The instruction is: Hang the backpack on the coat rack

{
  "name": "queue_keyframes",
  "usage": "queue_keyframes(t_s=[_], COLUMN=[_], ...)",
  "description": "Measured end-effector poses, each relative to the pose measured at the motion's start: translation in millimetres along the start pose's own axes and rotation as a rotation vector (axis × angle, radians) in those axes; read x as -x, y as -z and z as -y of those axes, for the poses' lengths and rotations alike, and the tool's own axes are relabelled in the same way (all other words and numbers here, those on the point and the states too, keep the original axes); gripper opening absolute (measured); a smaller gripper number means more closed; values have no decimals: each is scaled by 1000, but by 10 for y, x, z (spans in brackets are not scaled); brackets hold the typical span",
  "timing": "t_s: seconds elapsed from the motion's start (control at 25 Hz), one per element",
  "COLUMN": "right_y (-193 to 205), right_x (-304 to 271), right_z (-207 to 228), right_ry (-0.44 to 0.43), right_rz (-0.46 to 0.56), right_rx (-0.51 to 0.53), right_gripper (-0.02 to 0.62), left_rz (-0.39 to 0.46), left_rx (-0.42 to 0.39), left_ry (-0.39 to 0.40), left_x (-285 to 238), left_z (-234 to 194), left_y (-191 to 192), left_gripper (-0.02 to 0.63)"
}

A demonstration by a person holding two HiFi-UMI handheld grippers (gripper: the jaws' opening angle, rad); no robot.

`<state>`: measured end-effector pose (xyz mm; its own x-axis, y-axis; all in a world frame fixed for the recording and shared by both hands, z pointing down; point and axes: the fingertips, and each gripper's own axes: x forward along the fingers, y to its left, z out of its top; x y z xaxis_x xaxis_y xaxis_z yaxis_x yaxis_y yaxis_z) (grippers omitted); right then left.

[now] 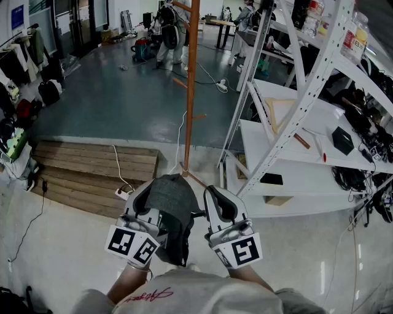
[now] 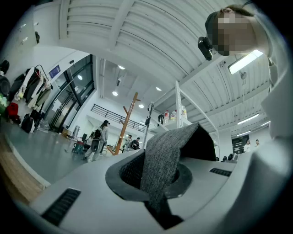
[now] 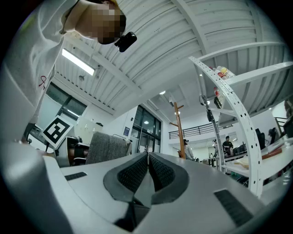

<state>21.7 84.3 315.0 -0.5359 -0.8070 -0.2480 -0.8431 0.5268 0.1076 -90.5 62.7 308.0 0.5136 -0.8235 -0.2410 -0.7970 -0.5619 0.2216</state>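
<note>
A grey-floored workshop, with a wooden platform (image 1: 92,172) at the left and white shelving (image 1: 295,122) at the right. The coat rack (image 1: 191,92) stands ahead, well apart from the person. The left gripper (image 1: 149,202) is clamped on a fold of the grey backpack (image 1: 173,211), which hangs between the two grippers. The right gripper (image 1: 220,208) has its jaws closed together on nothing.

One pinch of fabric carries the whole bag, so a swing could likely pull it free, and no second grip would catch it. A cable (image 1: 118,165) trails over the platform's right end and may snag a foot. The slim rack might rock if the bag knocks it.

Writing: red script on the person's shirt and a blue wall sign (image 1: 17,16) — neither is readable.
</note>
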Motion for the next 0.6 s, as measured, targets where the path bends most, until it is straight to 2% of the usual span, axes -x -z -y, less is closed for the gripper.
queue_keyframes(t_s=[0.6], right_y=[-100], right_x=[58], right_z=[1], right_ry=[-11], right_rz=[49], right_rx=[21], right_gripper=[26], left_rz=[4], left_rx=[-10], left_ry=[-12], left_x=[41], left_z=[72], left_y=[-44], left_gripper=[35])
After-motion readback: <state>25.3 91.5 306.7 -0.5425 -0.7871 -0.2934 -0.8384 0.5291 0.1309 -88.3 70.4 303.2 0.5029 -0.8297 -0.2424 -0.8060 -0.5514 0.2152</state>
